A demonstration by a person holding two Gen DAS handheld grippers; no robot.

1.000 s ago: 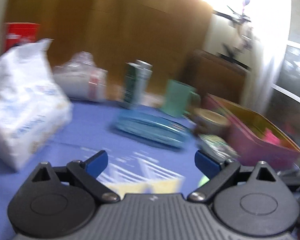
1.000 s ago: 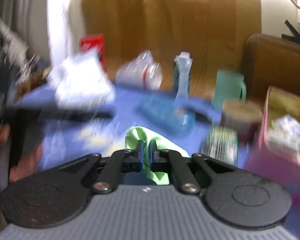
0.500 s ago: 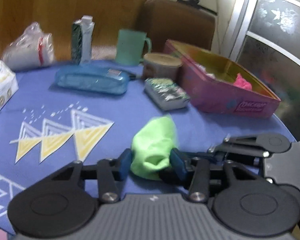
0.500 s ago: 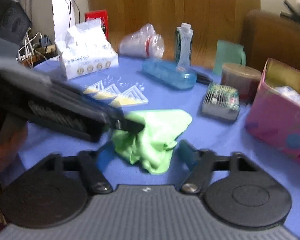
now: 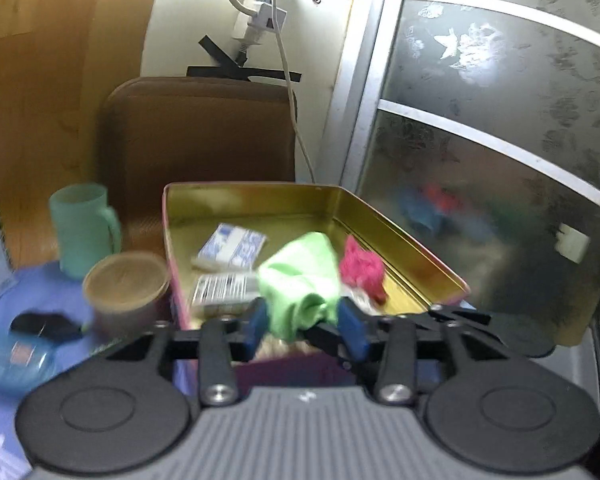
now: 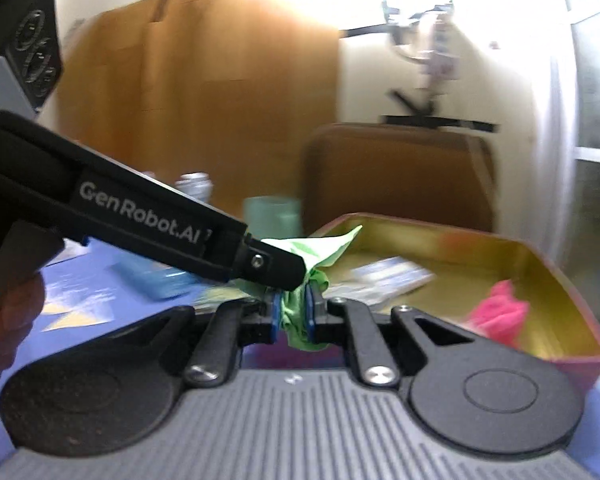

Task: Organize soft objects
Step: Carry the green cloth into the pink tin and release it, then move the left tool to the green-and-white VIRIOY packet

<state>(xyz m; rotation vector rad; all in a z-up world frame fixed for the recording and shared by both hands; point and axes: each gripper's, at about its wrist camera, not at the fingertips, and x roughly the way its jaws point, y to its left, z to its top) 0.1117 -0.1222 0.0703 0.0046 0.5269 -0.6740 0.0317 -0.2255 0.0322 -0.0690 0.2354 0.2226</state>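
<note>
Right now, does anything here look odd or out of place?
Yes: both grippers hold one green cloth at the tin. The right gripper pinches it shut; the left gripper is opening around it.

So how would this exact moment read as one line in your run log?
left gripper: opening, green cloth between pads | right gripper: shut on green cloth | position: at pink tin edge

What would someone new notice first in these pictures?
Probably the bright green cloth, gripped between both tongs at the near edge of the pink tin; the left tongs are opening around it while the right tongs pinch it shut. Next, the pink cloth lying inside the gold-lined tin beside small white packets.
</note>
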